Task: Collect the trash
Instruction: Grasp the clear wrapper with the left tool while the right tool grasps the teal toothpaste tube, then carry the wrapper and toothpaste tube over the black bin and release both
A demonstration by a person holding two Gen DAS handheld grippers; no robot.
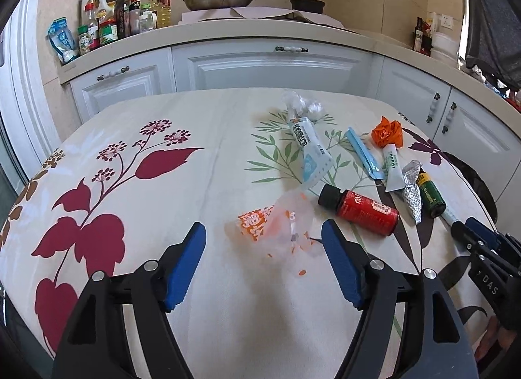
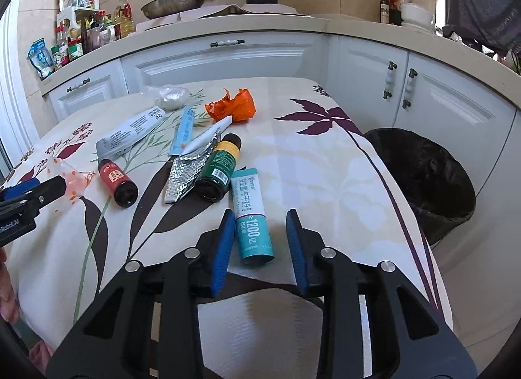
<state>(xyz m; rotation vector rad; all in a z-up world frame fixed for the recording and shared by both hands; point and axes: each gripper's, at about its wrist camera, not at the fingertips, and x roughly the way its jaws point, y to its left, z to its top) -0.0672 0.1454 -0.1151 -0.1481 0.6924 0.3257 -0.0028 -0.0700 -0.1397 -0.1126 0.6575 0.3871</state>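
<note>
On the flowered tablecloth (image 2: 325, 157) in front of the kitchen cabinets, nearly all the trash lies uncollected. My right gripper (image 2: 260, 242) stands with its jaws partly spread astride the near end of the teal tube (image 2: 252, 212); a gap shows on either side, so I judge the tube bracketed but not yet pinched. My left gripper (image 1: 263, 258) is spread wide around the clear orange-printed wrapper (image 1: 276, 222), its pads apart from the film. Beyond lie the red bottle (image 1: 358, 209), the green bottle (image 2: 216, 167), the crumpled foil strip (image 2: 185, 173), the large white tube (image 1: 309, 151), the blue sachet (image 1: 363, 152), the small white tube (image 1: 392, 167), the orange wrapper ball (image 2: 232, 107) and the clear plastic wad (image 2: 171, 95), all clustered together. The black-lined bin (image 2: 423, 177) stands just past the table's right edge; I cannot tell what it holds. By my judgement, the collecting has hardly begun.
</note>
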